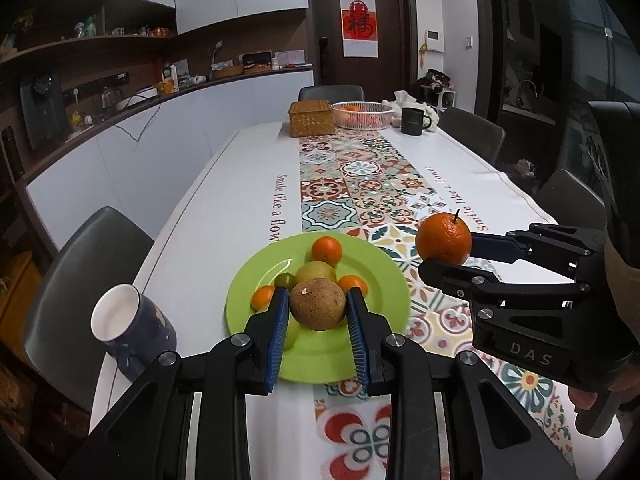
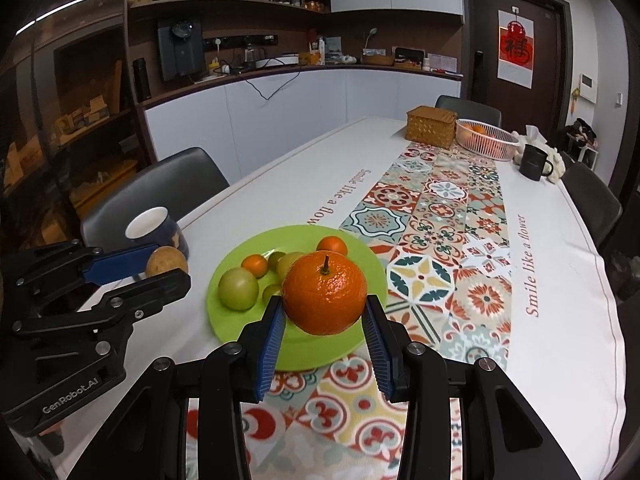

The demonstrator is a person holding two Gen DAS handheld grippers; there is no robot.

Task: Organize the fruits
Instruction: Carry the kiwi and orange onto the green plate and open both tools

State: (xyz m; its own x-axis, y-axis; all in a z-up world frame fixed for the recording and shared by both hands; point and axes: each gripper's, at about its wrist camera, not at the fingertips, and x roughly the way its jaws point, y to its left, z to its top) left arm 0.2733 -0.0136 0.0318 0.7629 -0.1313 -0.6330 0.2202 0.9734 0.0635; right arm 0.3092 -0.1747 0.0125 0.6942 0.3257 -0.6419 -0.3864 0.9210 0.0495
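Note:
A green plate (image 1: pixel 376 276) (image 2: pixel 228 328) on the table holds several small oranges (image 1: pixel 327 250) (image 2: pixel 255 265) and green fruits (image 1: pixel 316 271) (image 2: pixel 237 289). My left gripper (image 1: pixel 318 300) (image 2: pixel 160 266) is shut on a brown round fruit (image 1: pixel 317 303) (image 2: pixel 166 261) and holds it above the plate's near part. My right gripper (image 2: pixel 325 308) (image 1: pixel 444 254) is shut on a large orange with a stem (image 2: pixel 324 293) (image 1: pixel 443 237), held above the table runner by the plate's right edge.
A dark blue mug (image 1: pixel 132 330) (image 2: pixel 158 226) stands left of the plate. At the far end are a wicker box (image 1: pixel 311 119) (image 2: pixel 431 127), a white basket with oranges (image 1: pixel 362 114) (image 2: pixel 484 138) and a black mug (image 1: pixel 413 121) (image 2: pixel 533 163). Chairs surround the table.

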